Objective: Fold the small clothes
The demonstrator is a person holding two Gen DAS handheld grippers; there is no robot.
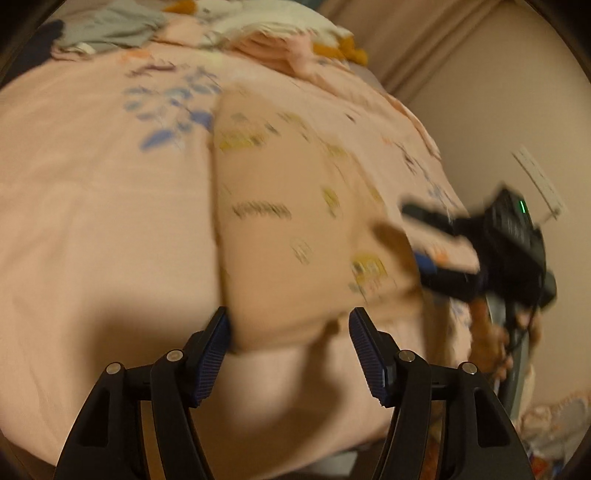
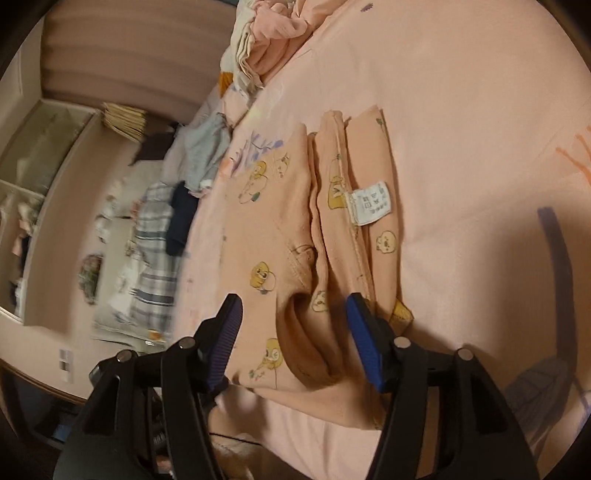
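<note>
A small peach garment (image 1: 291, 225) with yellow cartoon prints lies folded on the pink bed sheet (image 1: 92, 221). My left gripper (image 1: 288, 332) is open, its jaws straddling the garment's near edge. In the right wrist view the same garment (image 2: 295, 221) lies in long folds with a white care label (image 2: 370, 201) showing. My right gripper (image 2: 293, 317) is open over its near end, above a folded cuff. The right gripper also shows in the left wrist view (image 1: 436, 243), at the garment's right edge. The left view is motion-blurred.
A heap of other clothes (image 1: 266, 33) lies at the far end of the bed, with grey and dark pieces (image 2: 207, 151) beside it. A plaid cloth (image 2: 155, 258) hangs past the bed edge. A wall and curtain (image 1: 480, 74) stand to the right.
</note>
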